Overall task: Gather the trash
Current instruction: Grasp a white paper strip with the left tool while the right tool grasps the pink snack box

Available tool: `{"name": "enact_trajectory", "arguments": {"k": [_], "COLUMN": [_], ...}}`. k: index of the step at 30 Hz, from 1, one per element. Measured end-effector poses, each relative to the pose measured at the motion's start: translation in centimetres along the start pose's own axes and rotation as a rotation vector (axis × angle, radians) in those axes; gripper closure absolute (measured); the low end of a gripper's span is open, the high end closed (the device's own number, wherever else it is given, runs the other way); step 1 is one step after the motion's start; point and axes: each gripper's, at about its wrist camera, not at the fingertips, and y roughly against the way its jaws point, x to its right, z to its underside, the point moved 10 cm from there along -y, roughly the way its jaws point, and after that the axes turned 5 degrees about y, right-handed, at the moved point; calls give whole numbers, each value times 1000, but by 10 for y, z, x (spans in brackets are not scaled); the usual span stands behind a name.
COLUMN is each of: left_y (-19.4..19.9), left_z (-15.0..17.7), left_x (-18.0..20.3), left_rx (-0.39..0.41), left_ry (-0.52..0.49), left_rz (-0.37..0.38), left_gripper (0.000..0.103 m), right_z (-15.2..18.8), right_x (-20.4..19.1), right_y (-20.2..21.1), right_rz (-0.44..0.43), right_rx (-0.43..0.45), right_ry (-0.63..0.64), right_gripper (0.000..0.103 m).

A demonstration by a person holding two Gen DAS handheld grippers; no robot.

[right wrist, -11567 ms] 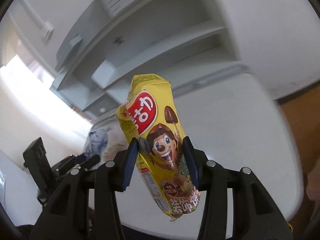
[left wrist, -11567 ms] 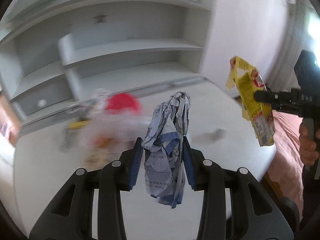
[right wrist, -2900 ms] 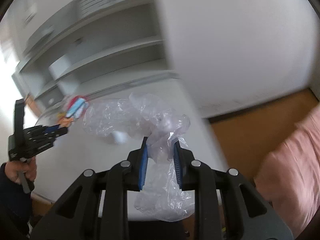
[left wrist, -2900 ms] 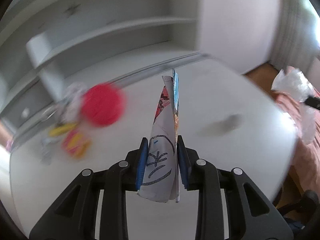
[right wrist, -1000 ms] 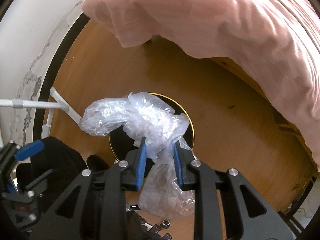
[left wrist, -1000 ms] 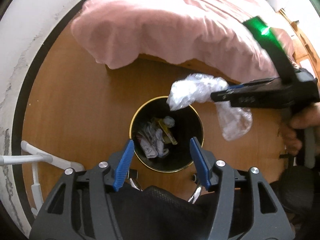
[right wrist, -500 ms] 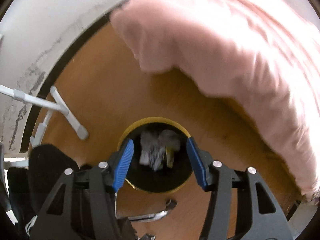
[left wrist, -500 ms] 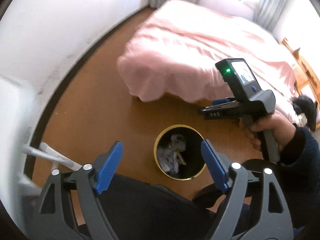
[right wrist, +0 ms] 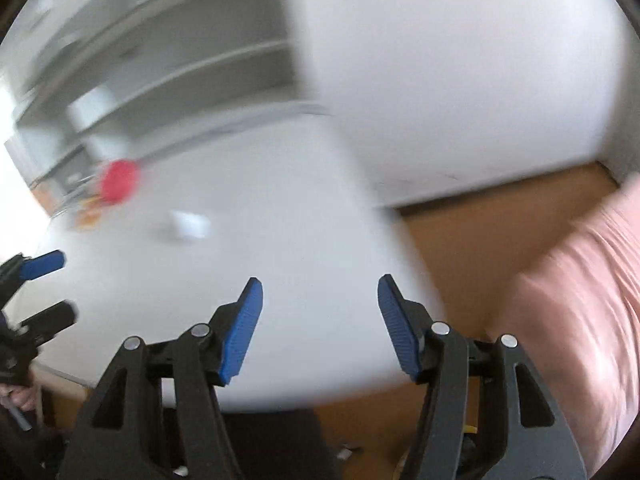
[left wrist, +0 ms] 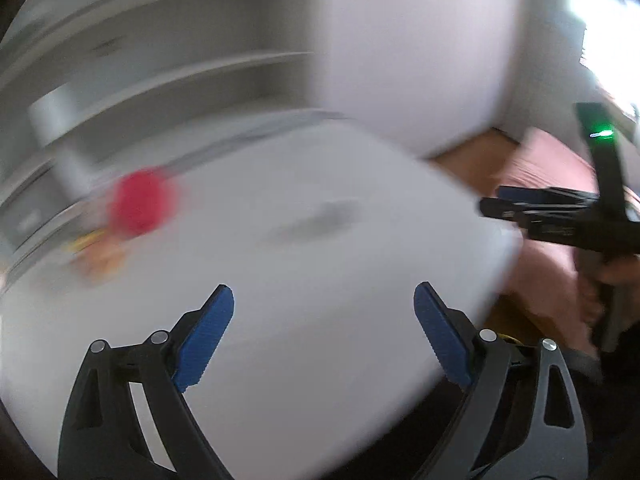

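1. left wrist view: left hand-held gripper (left wrist: 323,334) has its blue pads spread wide with nothing between them, hovering above the near part of the white table (left wrist: 280,280).
2. right wrist view: right hand-held gripper (right wrist: 320,326) is also wide apart and empty, above the table's near right corner, with the pink bed (right wrist: 580,300) to its right.
3. remaining trash sits at the far left of the table: a red round item (left wrist: 142,200) with yellow-orange scraps (left wrist: 98,258) just beside it, close under the shelf unit (left wrist: 160,72). both frames are motion-blurred, so what they are exactly is hard to tell.
4. right view also shows a small white piece (right wrist: 188,224) lying alone mid-table, well apart from the red item; probably trash too.
5. step in hand, as i judge it: reach for the next pieces.
6. doing it well: slow the swing so the blur clears before committing.
7. split targets: left goes for the red cluster on its side, right for the white piece, so the two don't cross.
8. come in low with pads straddling the item; flat scraps need a pad edge slid under or a pinch on a raised fold.
9. keep clear of the shelf edge while closing.
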Motion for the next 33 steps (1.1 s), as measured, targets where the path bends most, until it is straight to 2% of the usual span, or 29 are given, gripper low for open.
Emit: {"name": "enact_trajectory", "arguments": {"k": [5,7,11,14,21,23,25,26,27,33], "left_y": [32,47,61,62,52,44,32,24,19,-30], "left_z": [34,51,78,85,74,70,62,56,51,4], "left_x": [-134,-174,-223,-240,-269,-273,-275,-277,-277,-291], "left_rx": [-2,-10,-14,-21,-17,-25,-36,-41,-44,-62], "left_ry": [220,290,397,421,394,388,382,375,371,314], "left_rz": [-206,-256,-309,-318,-319,-309,-298,-287,-278,-260], "left_gripper": [14,14,14,14,14,14,14,14,14,14], "right_z": [-38,-45,-54,-61,-83,-83,-85,-86,-85,-89], "right_x": [-141,-190,-264,-299,-337,-334,-335,-337,-336,-313], "right_y": [-51,-72,-107,-132,-170,-172,-177,-176,-173,-154], "right_rz": [-237,-283,-329,-334,-279,-262,-256,-265,-283,-302], "right_rx": [-51,-74,-120,-148,-166,-161,-162,-165,-171,-129], "right_ry": [180,265,366,404,446,464,468,469,458,448], "right_gripper": [45,45,45,45,45,45,62,90,98,101]}}
